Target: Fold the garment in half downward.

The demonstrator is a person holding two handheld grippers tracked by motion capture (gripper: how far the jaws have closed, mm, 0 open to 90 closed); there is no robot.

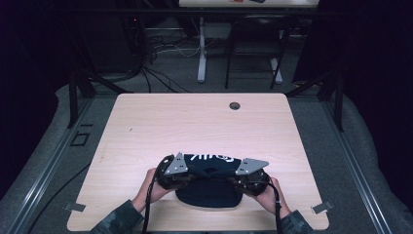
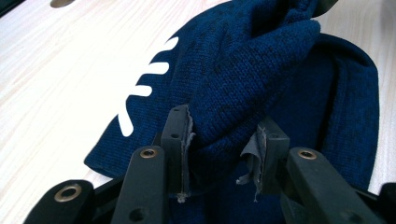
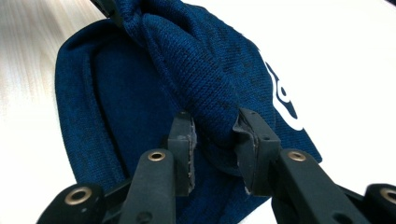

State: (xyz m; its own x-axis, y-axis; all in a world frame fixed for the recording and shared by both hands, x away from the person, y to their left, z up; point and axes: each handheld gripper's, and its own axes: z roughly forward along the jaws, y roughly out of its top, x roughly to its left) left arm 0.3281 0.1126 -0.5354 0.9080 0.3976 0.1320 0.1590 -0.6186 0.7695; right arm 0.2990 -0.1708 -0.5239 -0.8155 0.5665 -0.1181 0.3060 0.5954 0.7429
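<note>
Close to the person, two hands come in from the bottom of the high view. The left hand [image 1: 146,187] holds the left gripper [image 1: 187,179]. The right hand [image 1: 271,195] holds the right gripper [image 1: 233,181]. The two grippers point at each other, and a dark blue knit hat [image 1: 210,179] sits between them on the near part of the surface [image 1: 195,122].

In the left gripper view, the left gripper [image 2: 223,140] pinches a bunched fold of the hat [image 2: 243,84]. The pads [image 2: 183,135] press on the fold from both sides. White stripes show on the hat on the left.

In the right gripper view, the right gripper [image 3: 212,135] pinches another fold of the hat [image 3: 187,70] in the same way. A white mark shows on the hat on the right.

The held part of the hat is lifted a little. The rest lies flat on the surface.

Farther off, a small round hole [image 1: 234,106] sits near the far edge of the surface. Past that, cables [image 1: 160,53] lie on the floor.
</note>
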